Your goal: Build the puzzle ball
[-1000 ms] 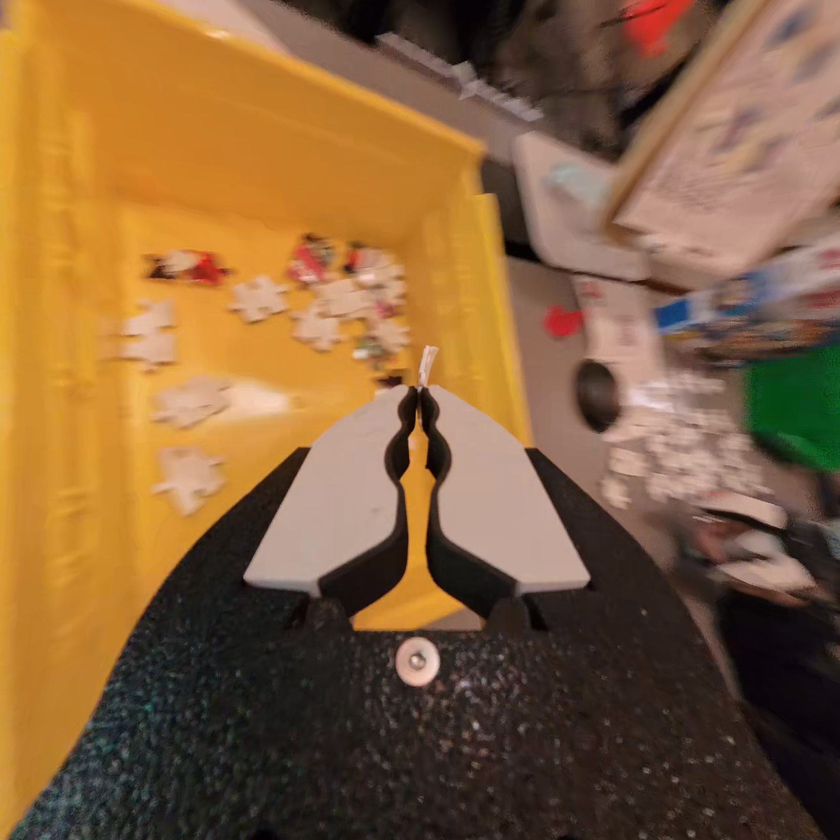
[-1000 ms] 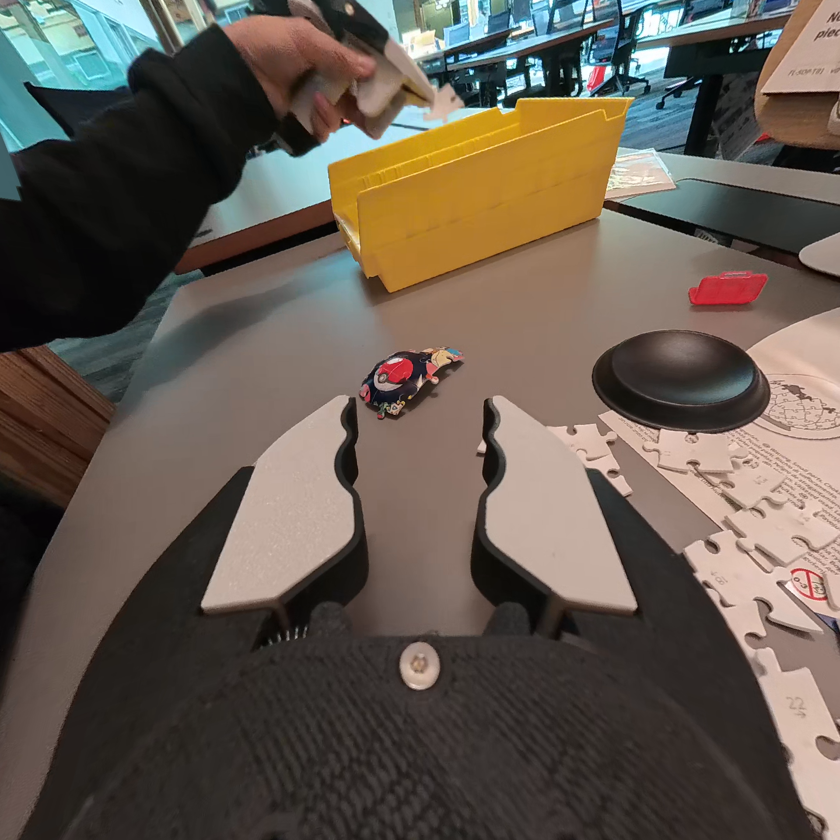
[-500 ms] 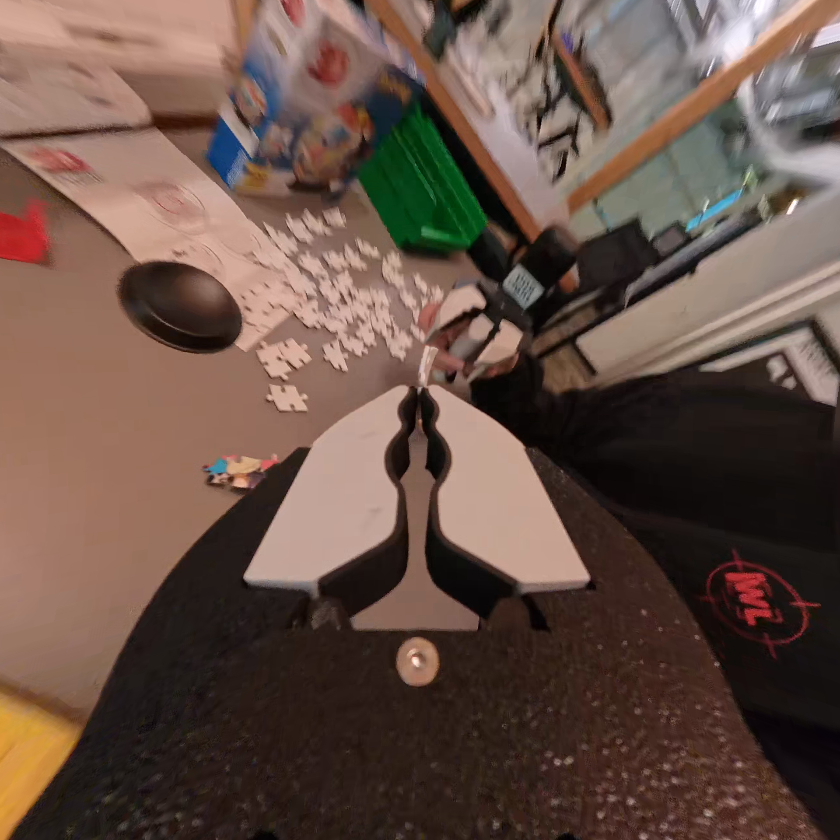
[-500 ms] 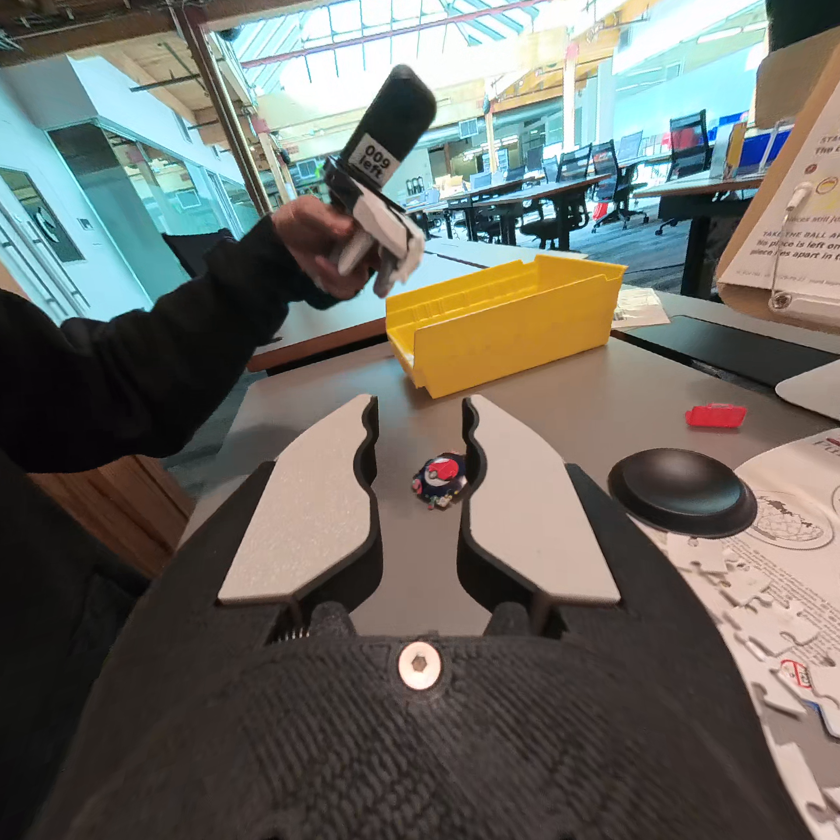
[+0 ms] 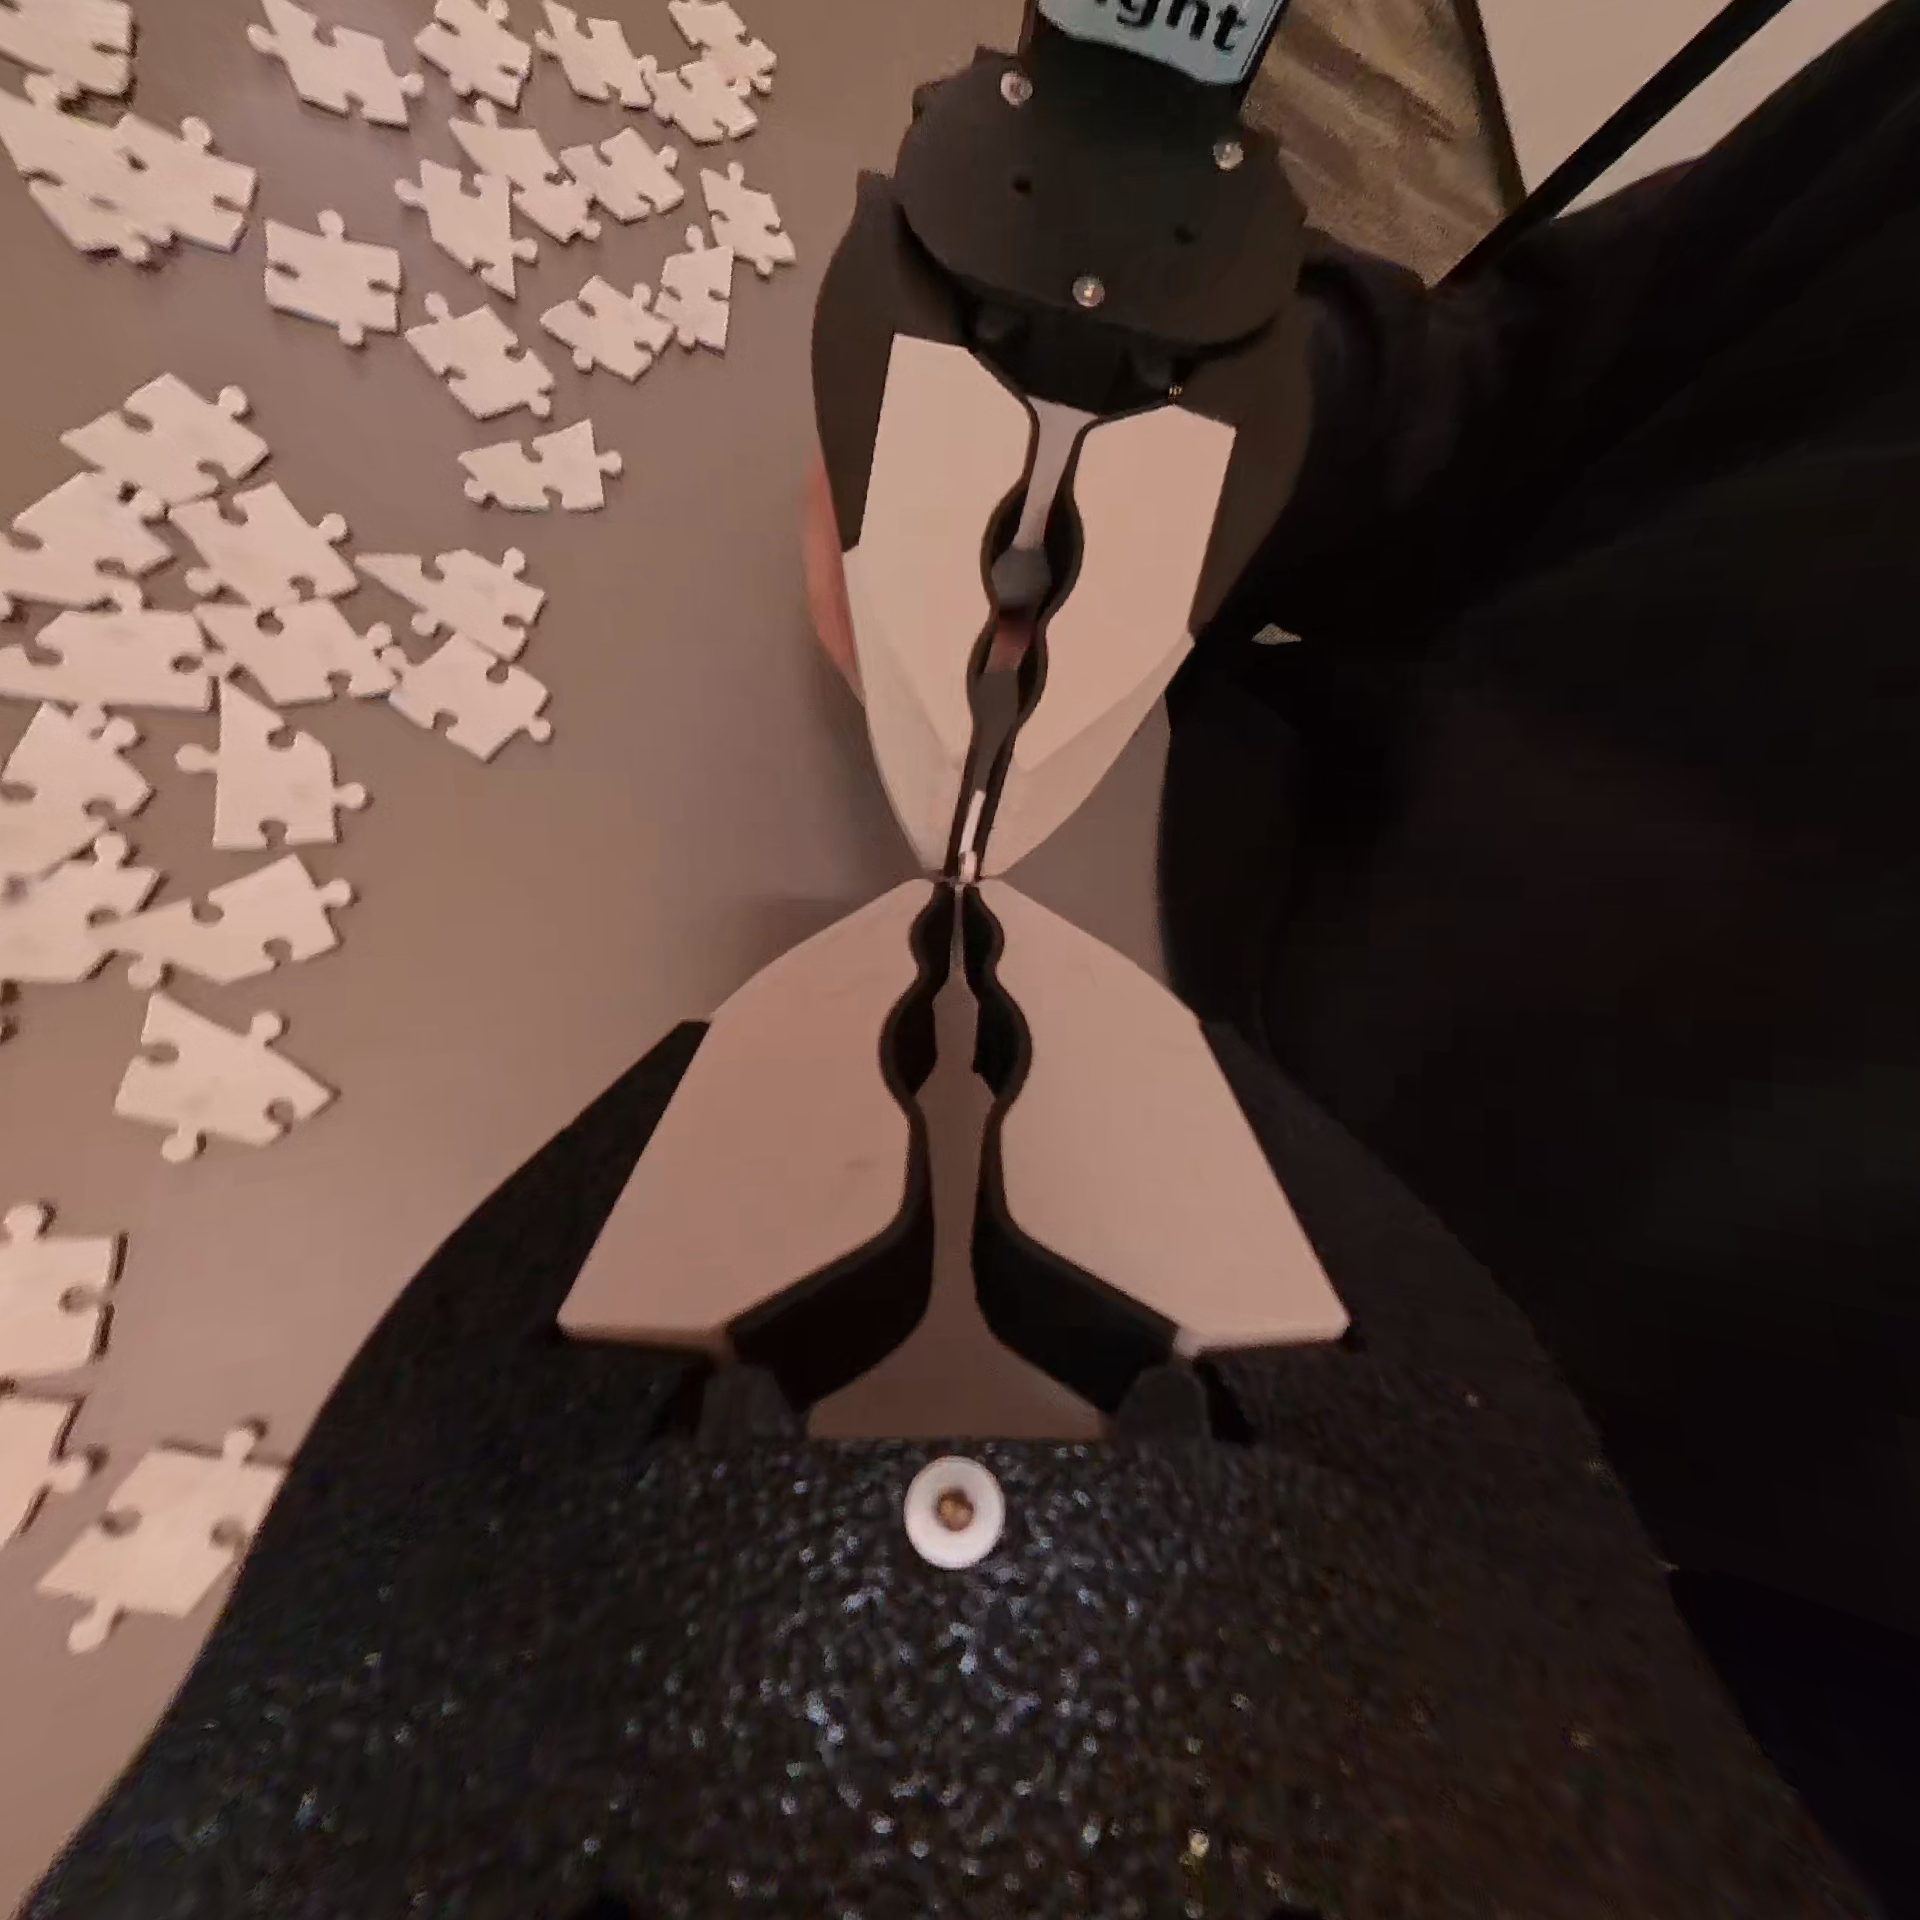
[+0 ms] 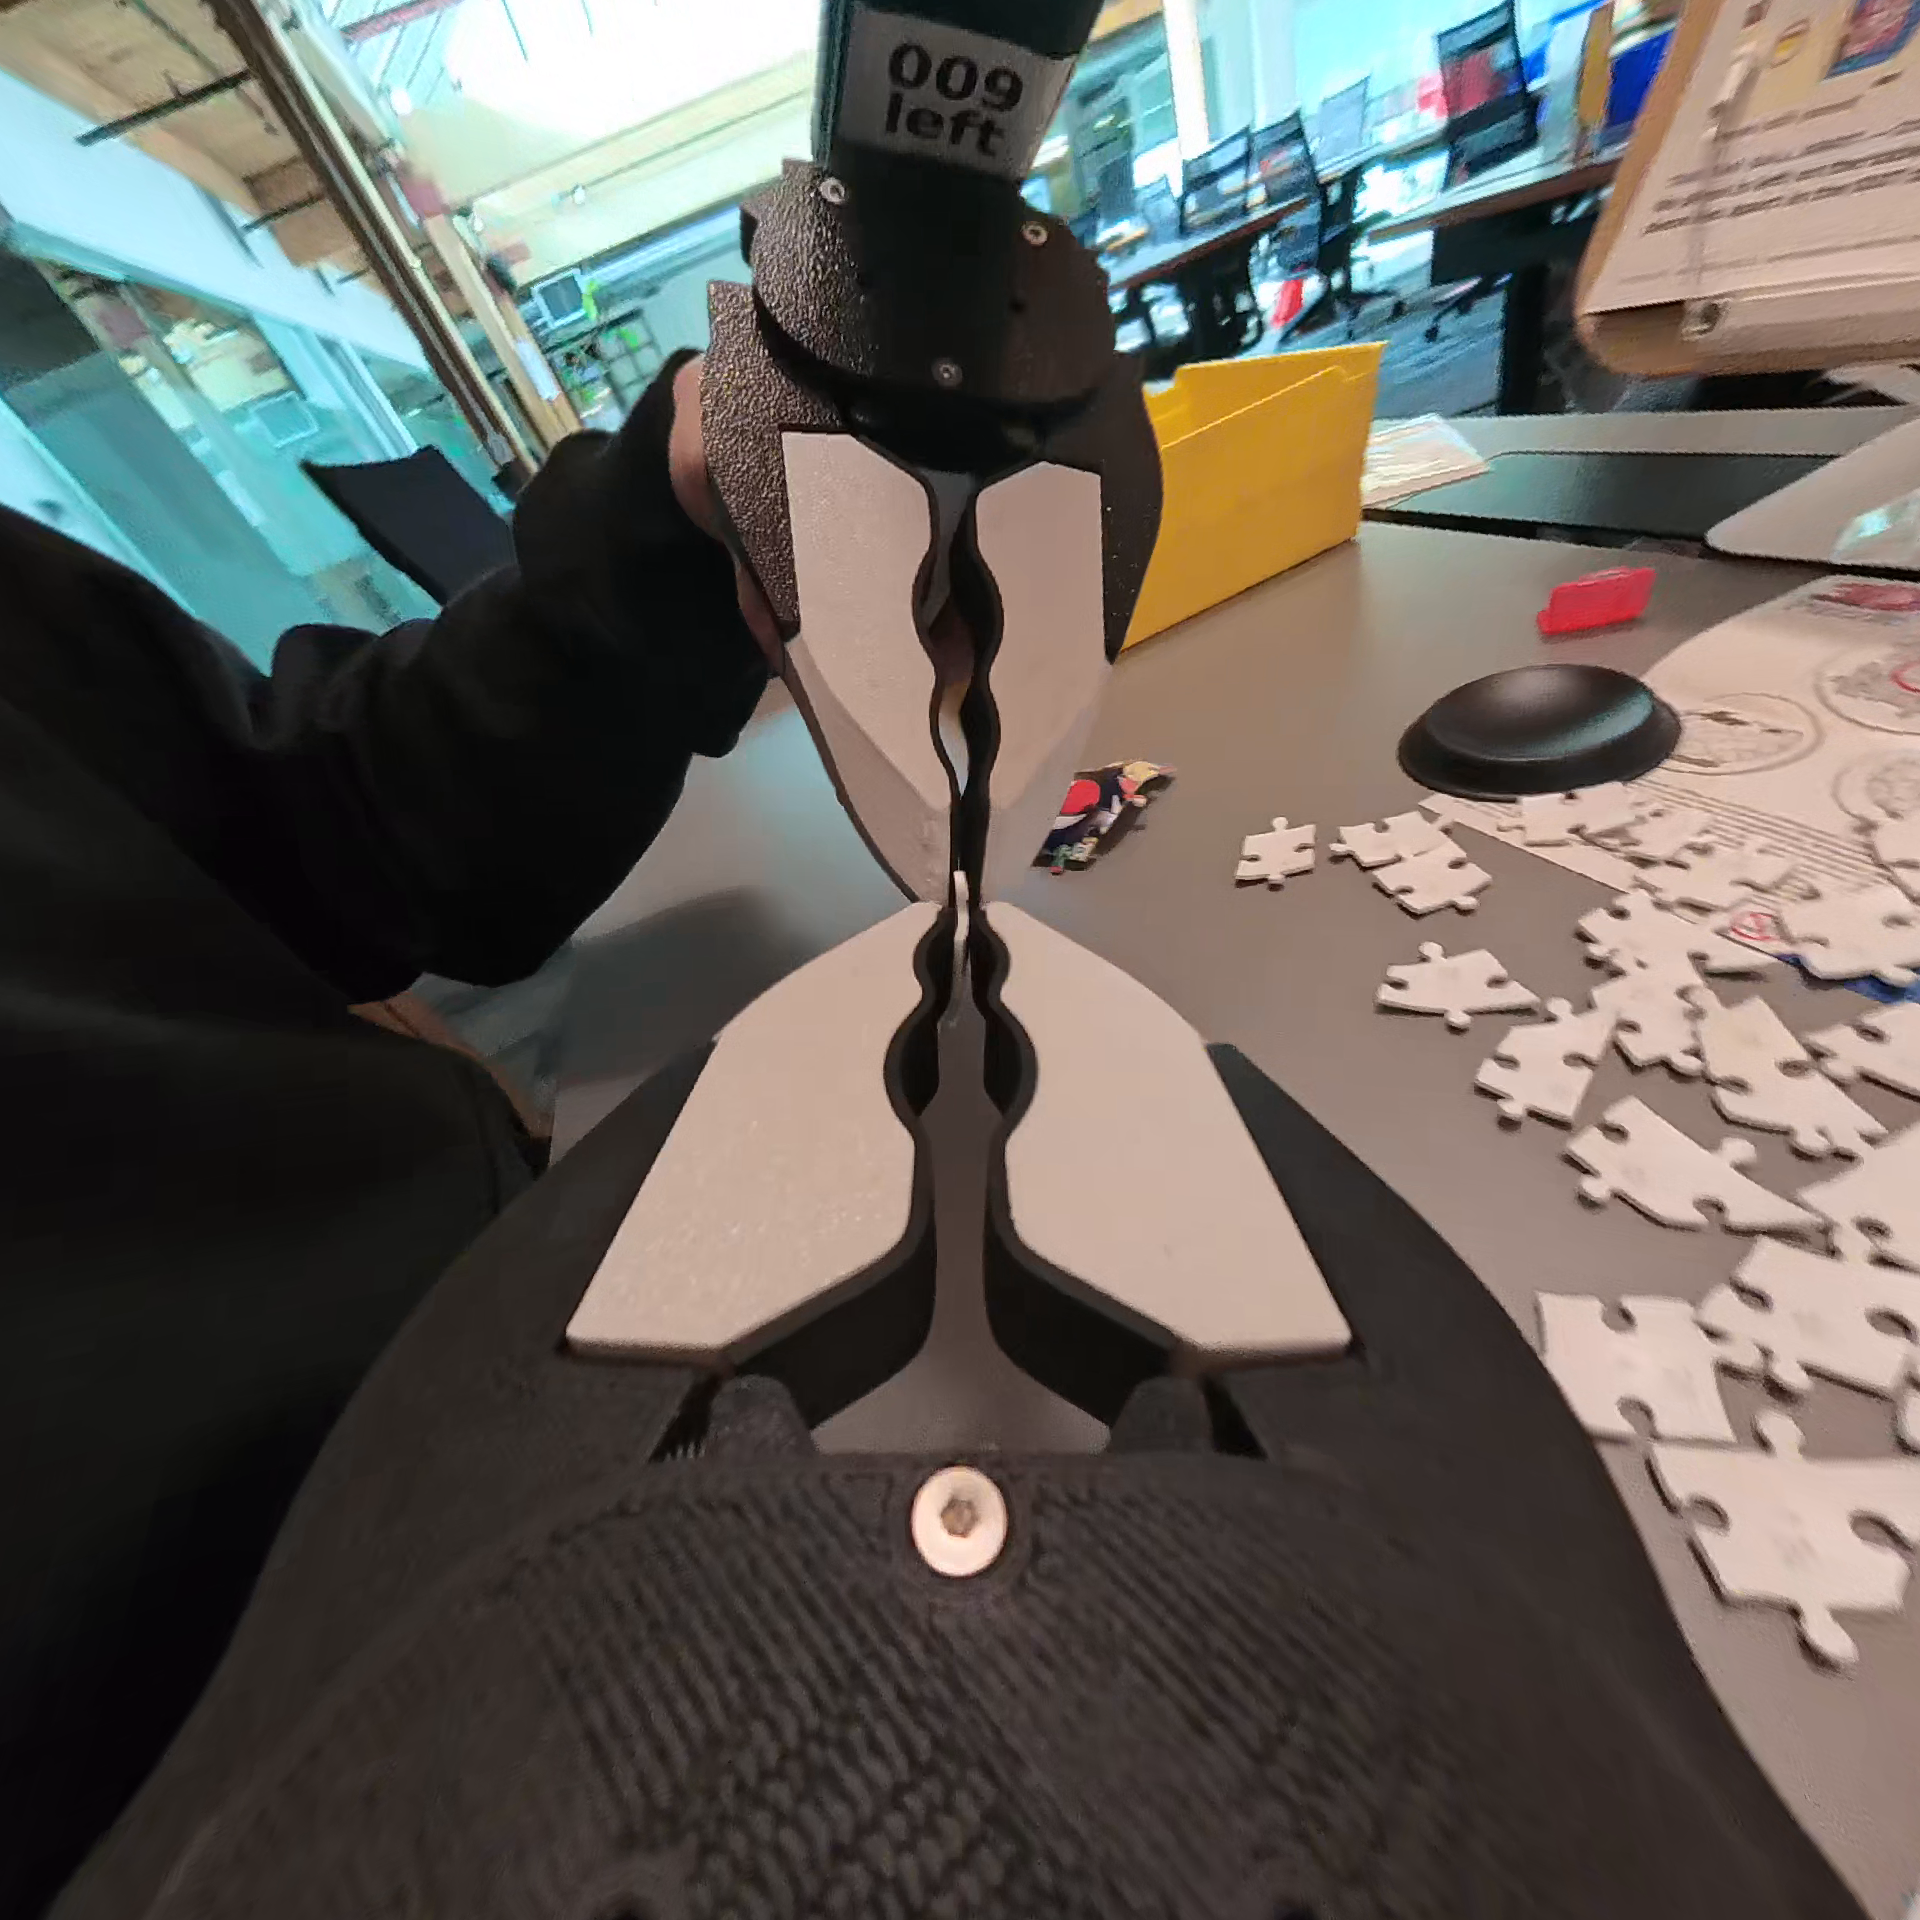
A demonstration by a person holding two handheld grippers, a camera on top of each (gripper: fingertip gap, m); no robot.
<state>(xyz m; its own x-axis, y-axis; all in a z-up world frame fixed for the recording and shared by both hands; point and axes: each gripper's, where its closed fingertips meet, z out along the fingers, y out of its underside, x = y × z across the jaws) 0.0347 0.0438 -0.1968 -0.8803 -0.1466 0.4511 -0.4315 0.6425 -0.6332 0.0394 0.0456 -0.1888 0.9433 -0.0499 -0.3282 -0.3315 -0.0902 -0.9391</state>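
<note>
The fingers (image 5: 831, 1122) of the left gripper (image 5: 957, 902) are pressed together at the tips, with a thin white puzzle piece (image 6: 960, 914) pinched edge-on between them; the right gripper (image 6: 961, 925) meets it tip to tip above the grey table (image 5: 644, 727), its own fingers (image 6: 790, 1143) closed to a sliver around the same piece, so both appear to have hold of it at once, though how firmly either one grips cannot be told. In the right wrist view the piece stands upright in the slit between the two pairs of tips; only its narrow edge shows.

Judging by its look, the piece is light, thin, stiff card or plastic with small tabs; it should slip or twist easily if pinched off-centre, and a tab might bend; the flat middle is the better place to hold, leaving the tabs free for joining.

A small assembled patch of coloured pieces (image 6: 1103, 812) lies on the table beyond the grippers; many loose white pieces (image 6: 1662, 1039) lie face-down to the right, some on a printed sheet (image 6: 1849, 665); a black domed stand (image 6: 1536, 729) sits near them. The yellow bin (image 6: 1257, 488) stands farther back; its contents are hidden from here.
</note>
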